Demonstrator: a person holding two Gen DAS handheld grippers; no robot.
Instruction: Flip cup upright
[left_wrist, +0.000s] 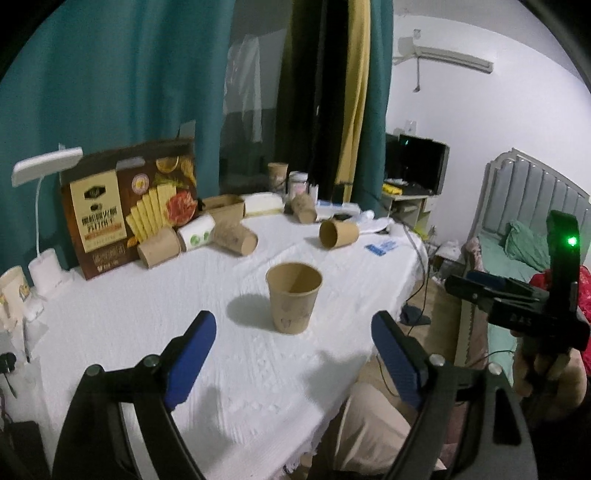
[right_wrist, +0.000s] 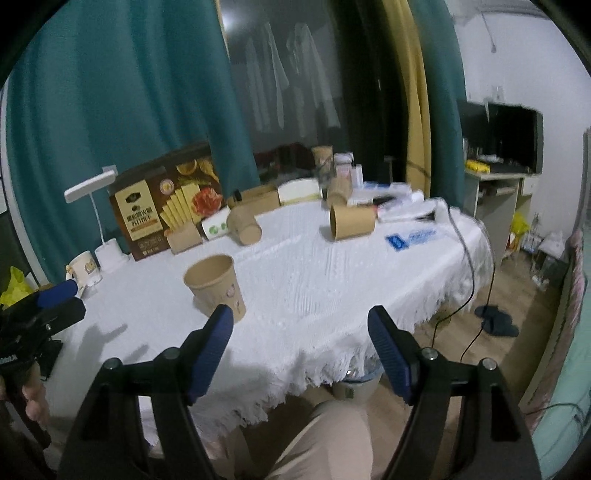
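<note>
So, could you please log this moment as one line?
cup upright on table, free | left tongs open, empty | right tongs open, empty | other cups lying behind

We see a white tablecloth (right_wrist: 332, 295) covering the table. Along its far edge stand a brown snack box (left_wrist: 129, 206), a white desk lamp (left_wrist: 44, 206) at the far left corner, and a tissue pack (left_wrist: 264, 203). Blue packets (right_wrist: 410, 236) lie near the right edge.
</note>
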